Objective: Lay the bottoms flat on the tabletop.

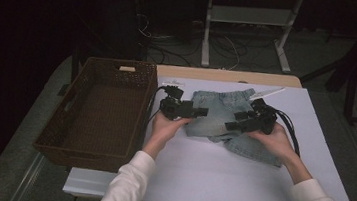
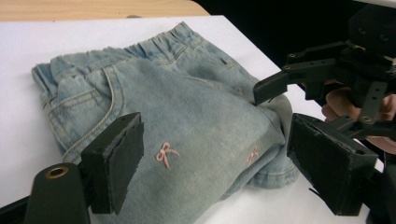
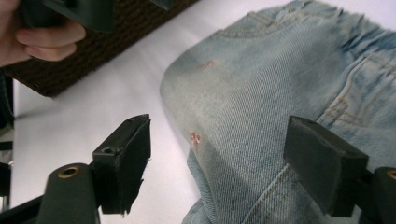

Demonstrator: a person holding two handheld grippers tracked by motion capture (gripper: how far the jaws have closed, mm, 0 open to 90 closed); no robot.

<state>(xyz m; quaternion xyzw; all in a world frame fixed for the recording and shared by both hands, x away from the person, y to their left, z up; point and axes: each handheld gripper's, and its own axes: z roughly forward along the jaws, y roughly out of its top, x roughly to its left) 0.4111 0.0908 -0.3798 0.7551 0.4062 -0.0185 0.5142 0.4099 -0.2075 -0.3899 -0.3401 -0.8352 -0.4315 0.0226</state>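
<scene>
A folded pair of light-blue denim jeans [image 1: 225, 116] with small pink bows lies on the white table [image 1: 218, 180], waistband toward the far side. My left gripper [image 1: 201, 112] hangs over the jeans' left edge, pointing right, jaws open. In the left gripper view the cloth [image 2: 196, 121] lies below and between the wide-apart pads of that gripper [image 2: 219, 163]. My right gripper [image 1: 230, 126] points left over the jeans' right half, also open. In the right gripper view its pads straddle a folded edge of the denim [image 3: 280, 93] without touching it.
A dark brown wicker basket [image 1: 64, 113] stands at the table's left, right beside the jeans; its wall [image 3: 130, 28] shows in the right gripper view. Bare white tabletop stretches in front of the jeans. Behind the table are cables and a white desk frame [image 1: 248, 17].
</scene>
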